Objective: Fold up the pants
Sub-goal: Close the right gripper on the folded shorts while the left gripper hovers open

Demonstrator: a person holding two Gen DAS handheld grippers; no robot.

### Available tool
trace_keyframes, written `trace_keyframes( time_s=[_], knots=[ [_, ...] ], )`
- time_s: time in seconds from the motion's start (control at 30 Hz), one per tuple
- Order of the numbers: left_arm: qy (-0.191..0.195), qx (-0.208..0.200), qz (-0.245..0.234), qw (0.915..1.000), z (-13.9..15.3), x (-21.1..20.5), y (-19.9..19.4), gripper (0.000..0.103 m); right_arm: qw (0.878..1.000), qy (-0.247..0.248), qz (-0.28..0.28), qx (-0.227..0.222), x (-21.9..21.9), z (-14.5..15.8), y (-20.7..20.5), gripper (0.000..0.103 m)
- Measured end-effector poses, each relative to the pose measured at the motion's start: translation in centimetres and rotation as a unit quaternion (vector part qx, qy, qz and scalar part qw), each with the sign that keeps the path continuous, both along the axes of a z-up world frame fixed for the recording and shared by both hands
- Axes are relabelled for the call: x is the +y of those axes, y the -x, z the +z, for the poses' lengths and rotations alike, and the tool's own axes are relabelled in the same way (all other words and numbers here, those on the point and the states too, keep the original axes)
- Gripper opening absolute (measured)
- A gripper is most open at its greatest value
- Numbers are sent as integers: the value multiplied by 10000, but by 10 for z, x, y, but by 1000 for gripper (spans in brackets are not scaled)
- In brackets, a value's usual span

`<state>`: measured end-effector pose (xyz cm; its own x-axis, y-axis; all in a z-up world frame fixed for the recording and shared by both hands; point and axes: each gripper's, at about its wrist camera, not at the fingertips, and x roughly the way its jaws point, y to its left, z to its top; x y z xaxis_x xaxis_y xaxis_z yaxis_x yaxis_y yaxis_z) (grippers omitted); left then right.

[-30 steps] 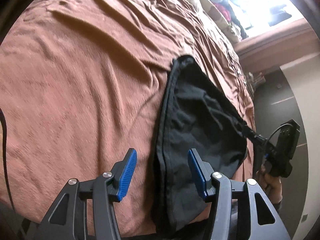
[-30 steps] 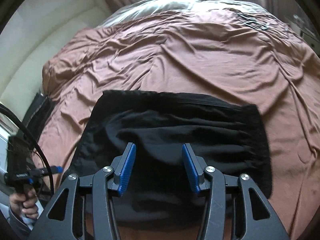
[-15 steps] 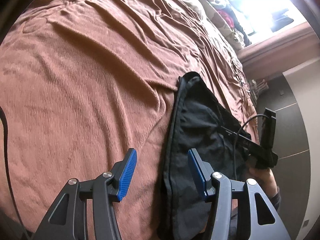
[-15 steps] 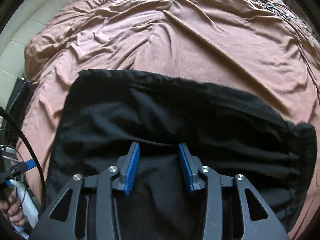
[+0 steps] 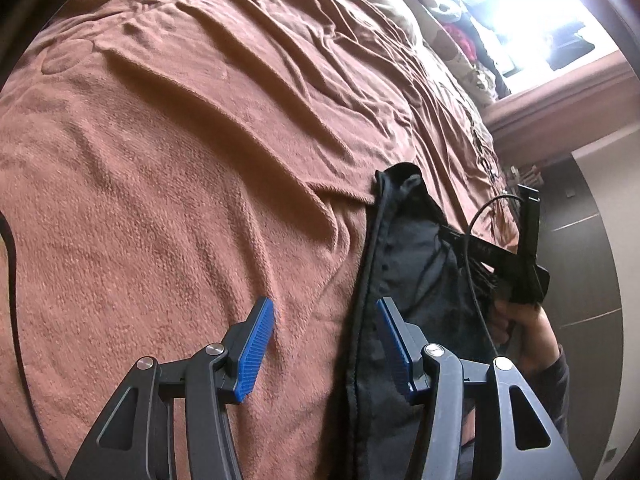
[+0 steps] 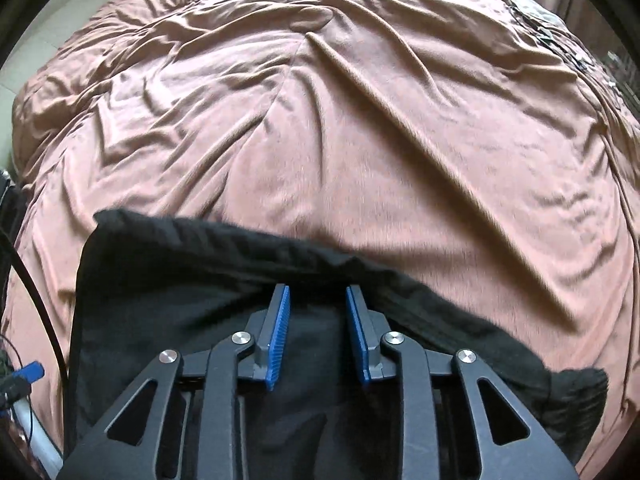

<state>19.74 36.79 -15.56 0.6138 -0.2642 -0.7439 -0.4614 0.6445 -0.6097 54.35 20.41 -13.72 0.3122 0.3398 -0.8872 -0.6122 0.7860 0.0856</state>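
Black pants (image 6: 192, 300) lie folded in a flat band across a brown blanket (image 6: 360, 140) on a bed. My right gripper (image 6: 316, 304) points down at the pants near their far edge. Its jaws are closing, with black cloth showing in the gap between the blue pads, which are not visibly pressing on it. In the left wrist view the pants (image 5: 412, 280) run away from me at the right. My left gripper (image 5: 325, 312) stands open over the blanket, its right pad beside the pants' seamed edge. A hand (image 5: 520, 320) holds the right gripper (image 5: 452, 236) over the pants.
Rumpled bedding and clothes (image 5: 452, 20) are piled at the bed's far end under a bright window. A dark floor and wall (image 5: 592, 280) lie beyond the bed's right side. A black cable (image 6: 36, 288) hangs at the bed's left edge.
My right gripper has moved forward and down over the pants toward their far edge, and its jaws have narrowed. The left gripper has drifted slightly and stays equally wide.
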Motion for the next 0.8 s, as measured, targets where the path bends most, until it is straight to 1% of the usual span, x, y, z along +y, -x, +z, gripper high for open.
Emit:
trace_keyframes(
  time_s=[0.17, 0.33, 0.6, 0.7, 0.8],
  knots=[
    [13, 6, -19, 10000, 1, -2, 0, 55, 9999, 88, -44, -80, 10, 3, -3, 25],
    [140, -94, -107, 9998, 3, -10, 8, 55, 9998, -190, -19, -108, -10, 22, 8, 25],
    [414, -144, -264, 9987, 0, -30, 16, 55, 9979, -570, 270, -165, -48, 38, 57, 25],
    [588, -146, -322, 9976, -5, -40, 20, 56, 9966, -720, 382, -140, -63, 42, 71, 25],
    [622, -21, -376, 9974, -9, -50, 22, 56, 9951, -853, 497, -98, -80, 42, 87, 25]
  ],
)
